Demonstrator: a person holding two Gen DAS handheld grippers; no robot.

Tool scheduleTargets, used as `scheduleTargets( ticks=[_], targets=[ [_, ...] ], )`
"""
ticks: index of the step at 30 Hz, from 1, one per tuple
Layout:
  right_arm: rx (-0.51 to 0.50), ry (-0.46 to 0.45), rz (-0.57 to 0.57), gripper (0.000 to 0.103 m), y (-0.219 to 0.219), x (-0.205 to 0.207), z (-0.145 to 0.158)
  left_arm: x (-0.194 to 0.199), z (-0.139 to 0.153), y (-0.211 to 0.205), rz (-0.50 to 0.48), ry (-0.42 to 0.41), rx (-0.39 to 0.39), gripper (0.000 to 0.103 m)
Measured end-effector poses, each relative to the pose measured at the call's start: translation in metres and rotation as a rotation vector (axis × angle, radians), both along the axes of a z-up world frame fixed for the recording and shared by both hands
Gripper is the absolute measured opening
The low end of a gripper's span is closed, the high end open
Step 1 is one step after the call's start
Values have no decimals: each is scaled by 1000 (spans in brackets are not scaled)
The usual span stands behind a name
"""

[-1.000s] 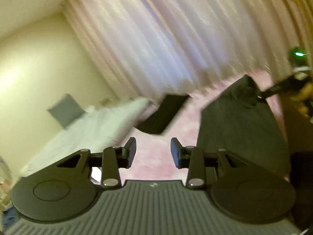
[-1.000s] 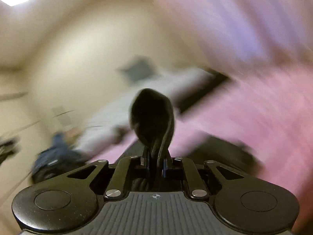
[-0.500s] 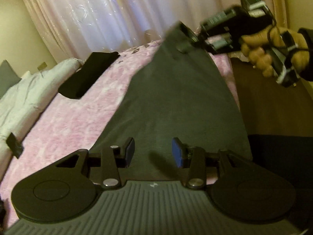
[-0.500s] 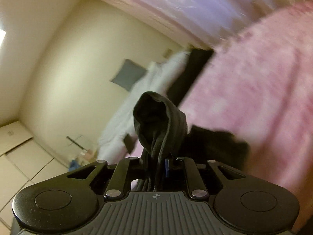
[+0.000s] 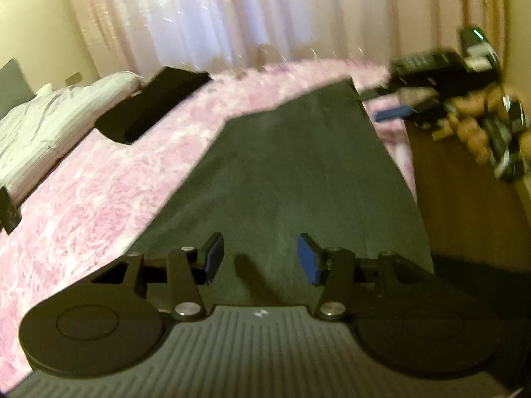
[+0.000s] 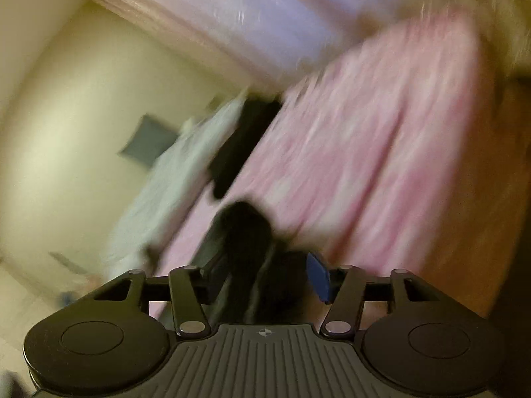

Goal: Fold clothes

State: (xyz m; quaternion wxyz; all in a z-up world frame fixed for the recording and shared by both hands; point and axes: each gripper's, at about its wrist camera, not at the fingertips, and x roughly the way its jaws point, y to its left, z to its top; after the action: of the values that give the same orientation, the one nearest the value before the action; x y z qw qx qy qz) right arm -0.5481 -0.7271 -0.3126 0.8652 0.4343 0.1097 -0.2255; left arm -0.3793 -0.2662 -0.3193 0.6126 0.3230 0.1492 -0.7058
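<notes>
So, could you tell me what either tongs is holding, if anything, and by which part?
Nothing is gripped. The left tongs are open over the garment. The right tongs are open too, with a fold of it loose between them.

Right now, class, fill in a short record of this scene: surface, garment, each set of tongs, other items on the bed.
surface: pink bedspread
garment: dark grey garment, spread flat on the bedspread
left tongs: open, above the garment's near end, gripping nothing
right tongs: open, dark cloth between the jaws; view blurred
other items: folded black item beside white bedding
backdrop: curtains
</notes>
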Motion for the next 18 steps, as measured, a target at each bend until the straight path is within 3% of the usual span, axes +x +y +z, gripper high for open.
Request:
scheduleTargets(
  ticks=[2,6,9,10,11,12,14,17,18],
  targets=[
    [-185,16,-1,56,14,-2,26,10,8,-7,31,10,-21,45],
    [-395,-47,241,56,36,26,58,35,10,-31,110,60,-13,43],
    [-473,80,439,56,41,64,43,59,-5,-49,170,166,56,42],
    [-493,142,441,56,37,72,32,66,-12,-51,185,189,79,42],
    [-485,175,424,53,31,73,21,71,-19,-52,199,204,99,42],
    [-471,201,406,43,24,73,10,77,-26,-54,213,219,120,42],
    [-363,154,361,8,2,62,-6,84,-38,-51,226,240,137,42],
    [-232,91,336,2,-21,52,-21,86,-46,-49,226,246,135,42],
    [-236,95,337,2,-24,55,-19,85,-44,-48,227,243,132,42]
  ],
)
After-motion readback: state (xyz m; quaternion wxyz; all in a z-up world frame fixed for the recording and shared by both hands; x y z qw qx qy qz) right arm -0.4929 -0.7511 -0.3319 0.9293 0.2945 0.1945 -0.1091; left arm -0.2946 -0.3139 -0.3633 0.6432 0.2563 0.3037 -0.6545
